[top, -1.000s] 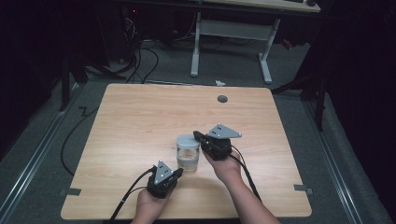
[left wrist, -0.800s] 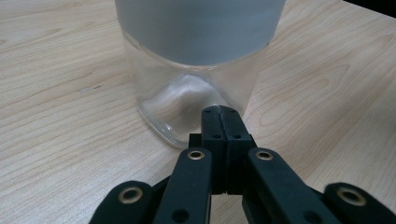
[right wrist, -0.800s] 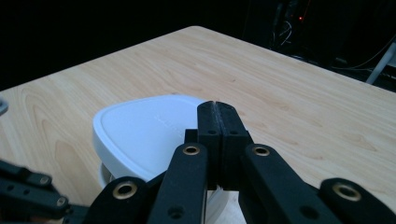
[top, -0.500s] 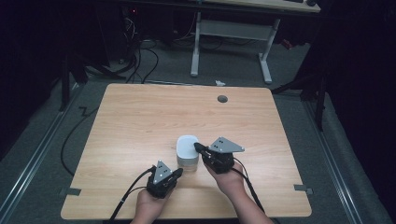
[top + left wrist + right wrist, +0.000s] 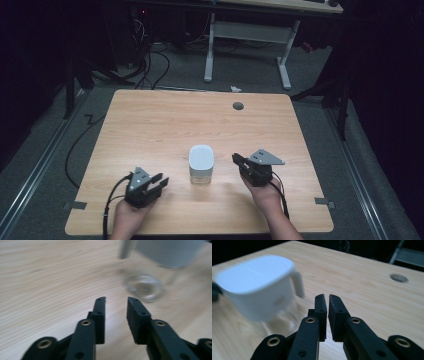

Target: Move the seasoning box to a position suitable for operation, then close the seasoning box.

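A clear jar point(image 5: 201, 176) with a white lid point(image 5: 201, 157) stands upright in the middle of the wooden table point(image 5: 150, 125). My left gripper point(image 5: 161, 180) rests left of the jar near the front edge, apart from it, jaws open with nothing between them. In the left gripper view the gripper point(image 5: 116, 300) points at bare wood, with the blurred jar point(image 5: 145, 287) ahead to the right. My right gripper point(image 5: 236, 159) sits just right of the jar, not touching it. In the right gripper view its jaws point(image 5: 327, 297) are shut and empty, and the white lid point(image 5: 254, 287) looms at left.
A round cable hole point(image 5: 238, 106) lies in the table's far right part. Beyond the far edge stand white desk legs point(image 5: 209, 47) and floor cables point(image 5: 150, 60). Tape marks point(image 5: 75, 205) sit at the front corners.
My right gripper has drawn back from the jar's top, down and to the right. The jar's top looked greyish a second ago and now shows its white lid. The left gripper barely moved.
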`<state>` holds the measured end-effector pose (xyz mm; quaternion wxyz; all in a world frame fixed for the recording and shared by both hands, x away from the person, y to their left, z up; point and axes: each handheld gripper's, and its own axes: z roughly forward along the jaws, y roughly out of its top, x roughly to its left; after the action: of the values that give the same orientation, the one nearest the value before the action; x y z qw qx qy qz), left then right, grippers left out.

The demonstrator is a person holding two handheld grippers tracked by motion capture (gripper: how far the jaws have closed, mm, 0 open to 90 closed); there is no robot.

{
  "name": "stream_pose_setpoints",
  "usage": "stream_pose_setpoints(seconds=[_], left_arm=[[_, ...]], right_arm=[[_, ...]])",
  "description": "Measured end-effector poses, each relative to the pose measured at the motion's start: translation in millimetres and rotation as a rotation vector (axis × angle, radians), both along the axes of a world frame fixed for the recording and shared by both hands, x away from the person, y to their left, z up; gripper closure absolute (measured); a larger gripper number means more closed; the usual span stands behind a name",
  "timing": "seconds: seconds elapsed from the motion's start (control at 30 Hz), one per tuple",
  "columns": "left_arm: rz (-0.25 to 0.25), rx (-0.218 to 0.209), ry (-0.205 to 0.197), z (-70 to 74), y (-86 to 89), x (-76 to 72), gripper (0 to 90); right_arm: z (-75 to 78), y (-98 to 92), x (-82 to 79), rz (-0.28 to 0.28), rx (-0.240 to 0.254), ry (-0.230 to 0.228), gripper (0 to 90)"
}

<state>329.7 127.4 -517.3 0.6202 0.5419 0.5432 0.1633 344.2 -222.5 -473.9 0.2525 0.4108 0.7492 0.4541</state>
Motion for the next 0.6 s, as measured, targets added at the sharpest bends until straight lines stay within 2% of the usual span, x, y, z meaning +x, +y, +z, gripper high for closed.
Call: stream_pose_setpoints(seconds=[0.13,0.17,0.23,0.3,0.33,0.37,0.4,0.43,0.47,0.57,0.6], left_arm=[[0.096,0.047,-0.010,-5.0,33.7,8.9,56.7],[0.129,0.078,-0.006,-9.2,44.7,9.0,55.4],[0.148,0.103,-0.013,-12.6,50.3,7.5,54.7],[0.153,0.113,-0.015,-14.1,52.4,6.4,54.5],[0.153,0.117,-0.014,-14.6,52.9,5.9,54.3],[0.153,0.113,-0.016,-14.6,51.9,5.7,54.2],[0.150,0.114,-0.020,-14.1,50.5,5.4,54.2],[0.142,0.114,-0.026,-13.7,48.4,4.1,54.0],[0.132,0.118,-0.034,-14.2,45.8,2.4,53.8],[0.106,0.153,-0.042,-16.0,36.9,-2.9,53.7],[0.106,0.153,-0.042,-16.0,36.9,-2.9,53.6]], right_arm=[[-12.0,-28.2,-0.1,-0.066,-0.021,0.026,78.4],[-18.3,-44.0,-4.1,-0.108,-0.025,0.039,72.2],[-25.8,-59.9,-10.5,-0.155,-0.023,0.054,63.8],[-28.6,-65.4,-13.9,-0.173,-0.029,0.061,61.3],[-33.1,-74.9,-22.5,-0.206,-0.030,0.052,59.7],[-36.8,-82.6,-32.5,-0.239,-0.002,0.040,59.7],[-40.6,-88.9,-41.9,-0.272,0.047,0.042,60.0],[-41.6,-92.9,-45.5,-0.262,0.074,0.071,58.4],[-38.9,-94.5,-49.3,-0.258,0.021,0.047,58.1],[-39.1,-96.6,-47.1,-0.263,0.056,0.060,58.1],[-39.1,-96.6,-47.1,-0.263,0.056,0.060,58.1]])
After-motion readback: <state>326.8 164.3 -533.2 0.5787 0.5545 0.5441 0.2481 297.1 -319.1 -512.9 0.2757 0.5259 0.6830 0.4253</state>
